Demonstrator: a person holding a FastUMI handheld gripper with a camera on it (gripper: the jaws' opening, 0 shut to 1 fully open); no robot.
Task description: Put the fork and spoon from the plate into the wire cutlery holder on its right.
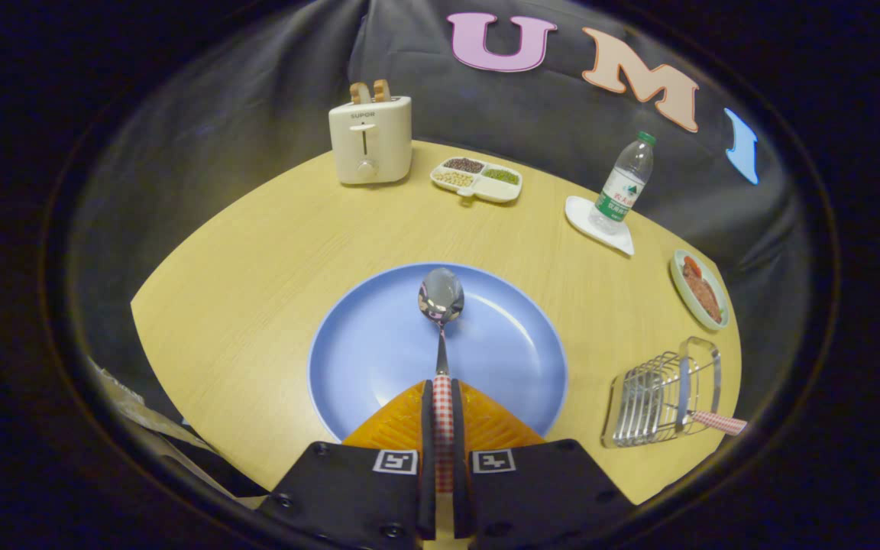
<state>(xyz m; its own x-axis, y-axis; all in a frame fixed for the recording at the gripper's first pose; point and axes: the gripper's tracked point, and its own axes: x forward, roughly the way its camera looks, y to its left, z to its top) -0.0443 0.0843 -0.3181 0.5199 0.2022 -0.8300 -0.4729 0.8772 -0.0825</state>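
The spoon (441, 305), checked-handled, is clamped by its handle in the tool (444, 428) over the blue plate (363, 344). The fork (703, 416) is lodged in the wire holder (658, 393), handle out.

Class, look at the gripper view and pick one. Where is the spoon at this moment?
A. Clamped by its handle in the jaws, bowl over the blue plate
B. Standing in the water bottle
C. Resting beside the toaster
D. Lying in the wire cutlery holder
A: the gripper has both jaws pressed on the checked handle of the spoon, whose bowl hangs over the blue plate.
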